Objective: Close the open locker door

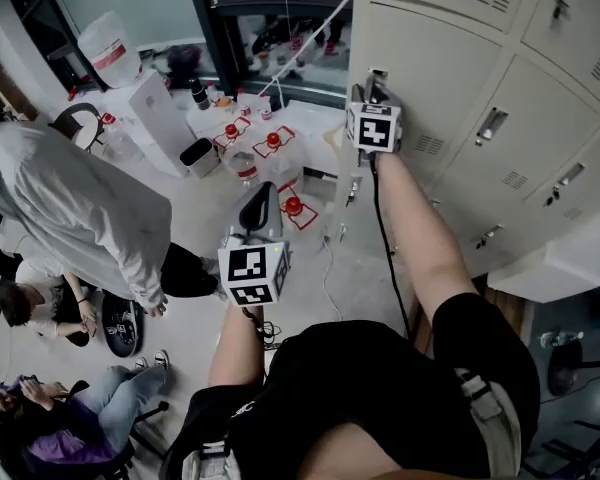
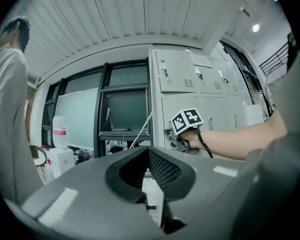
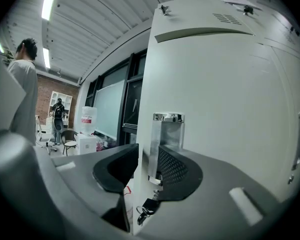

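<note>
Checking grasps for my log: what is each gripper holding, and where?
The right gripper grips the locker door at its free edge, jaws on the chrome handle. The left gripper holds nothing.

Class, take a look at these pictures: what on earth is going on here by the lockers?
A person holds a claw in each hand. The right claw is at the free edge of the open locker door, its jaws either side of the chrome handle; whether they pinch it isn't clear. The left claw is held low and idle, jaws apart with nothing between them. The door is not yet shut.
</note>
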`<move>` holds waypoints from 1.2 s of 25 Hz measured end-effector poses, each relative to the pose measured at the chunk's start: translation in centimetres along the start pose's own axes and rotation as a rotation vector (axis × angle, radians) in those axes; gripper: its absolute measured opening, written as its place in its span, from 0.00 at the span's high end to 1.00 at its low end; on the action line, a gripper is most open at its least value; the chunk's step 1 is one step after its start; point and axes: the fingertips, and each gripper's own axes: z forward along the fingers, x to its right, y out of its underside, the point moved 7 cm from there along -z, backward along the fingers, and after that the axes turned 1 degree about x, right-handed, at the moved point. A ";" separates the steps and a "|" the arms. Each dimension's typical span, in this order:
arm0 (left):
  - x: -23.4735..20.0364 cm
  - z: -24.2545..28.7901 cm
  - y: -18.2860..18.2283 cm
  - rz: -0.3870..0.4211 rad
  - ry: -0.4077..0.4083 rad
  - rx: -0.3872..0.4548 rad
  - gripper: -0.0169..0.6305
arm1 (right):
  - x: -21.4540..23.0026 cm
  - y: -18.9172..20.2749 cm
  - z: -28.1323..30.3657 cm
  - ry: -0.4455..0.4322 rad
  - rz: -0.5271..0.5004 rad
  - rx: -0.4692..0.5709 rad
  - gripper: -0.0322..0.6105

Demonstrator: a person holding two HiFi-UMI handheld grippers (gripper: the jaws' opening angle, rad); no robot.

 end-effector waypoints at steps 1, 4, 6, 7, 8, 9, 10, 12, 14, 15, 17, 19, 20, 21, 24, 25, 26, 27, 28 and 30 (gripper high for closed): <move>-0.1 -0.1 0.0 0.000 -0.005 -0.001 0.97 | 0.1 0.0 0.1 -0.003 0.002 0.000 0.74; -0.2 -0.2 0.0 0.002 -0.017 -0.003 0.97 | 0.4 0.0 0.5 -0.016 -0.001 -0.003 0.74; -0.1 -0.2 0.0 0.008 -0.022 -0.005 0.97 | 0.6 0.1 1.0 -0.027 -0.010 -0.006 0.74; -0.1 -0.2 -0.1 0.010 -0.025 -0.007 0.97 | 0.8 0.1 1.2 -0.030 -0.013 -0.006 0.74; 0.0 -0.2 -0.1 0.012 -0.027 -0.009 0.97 | 1.1 0.0 1.5 -0.031 -0.014 -0.005 0.74; 0.1 -0.2 0.0 0.014 -0.028 -0.010 0.97 | 1.3 0.0 1.7 -0.034 -0.014 -0.006 0.74; 0.2 -0.1 0.0 0.016 -0.029 -0.011 0.97 | 1.3 0.1 1.9 -0.039 -0.011 -0.007 0.74; 0.3 -0.1 0.0 0.019 -0.031 -0.014 0.97 | 1.2 0.2 2.1 -0.048 -0.009 -0.006 0.74; 0.4 0.0 0.0 0.023 -0.033 -0.014 0.97 | 1.1 0.3 2.0 -0.042 -0.014 -0.002 0.74; 0.4 0.0 0.0 0.023 -0.033 -0.018 0.97 | 1.1 0.4 1.9 -0.040 -0.014 -0.002 0.74; 0.6 -0.1 0.1 0.015 -0.035 -0.037 0.97 | 0.9 0.4 1.6 -0.039 -0.018 0.006 0.74; 0.8 0.0 0.3 0.011 -0.033 -0.040 0.97 | 0.6 0.2 1.1 -0.042 -0.036 0.036 0.74; 0.8 0.0 0.3 0.014 -0.030 -0.034 0.97 | 0.5 0.1 0.8 -0.043 -0.042 0.050 0.74; 1.0 0.1 0.3 0.016 -0.026 -0.029 0.97 | 0.4 0.0 0.4 -0.045 -0.045 0.060 0.74; 1.5 0.5 0.2 0.017 -0.014 -0.025 0.97 | 0.1 -0.7 -1.2 -0.055 -0.054 0.112 0.74; 1.7 0.5 0.2 0.017 -0.010 -0.025 0.97 | -0.1 -1.0 -2.1 -0.056 -0.059 0.136 0.74; 1.8 0.6 0.1 0.017 -0.006 -0.024 0.97 | -0.2 -1.4 -3.1 -0.057 -0.062 0.162 0.74; 2.0 0.7 0.1 0.016 -0.002 -0.023 0.97 | -0.4 -1.7 -4.2 -0.058 -0.062 0.188 0.74; 2.3 0.8 0.1 0.014 0.003 -0.022 0.97 | -0.5 -1.9 -5.4 -0.062 -0.061 0.212 0.74; 2.8 1.0 0.1 0.005 0.012 -0.021 0.97 | -0.7 -2.3 -8.0 -0.086 -0.052 0.253 0.74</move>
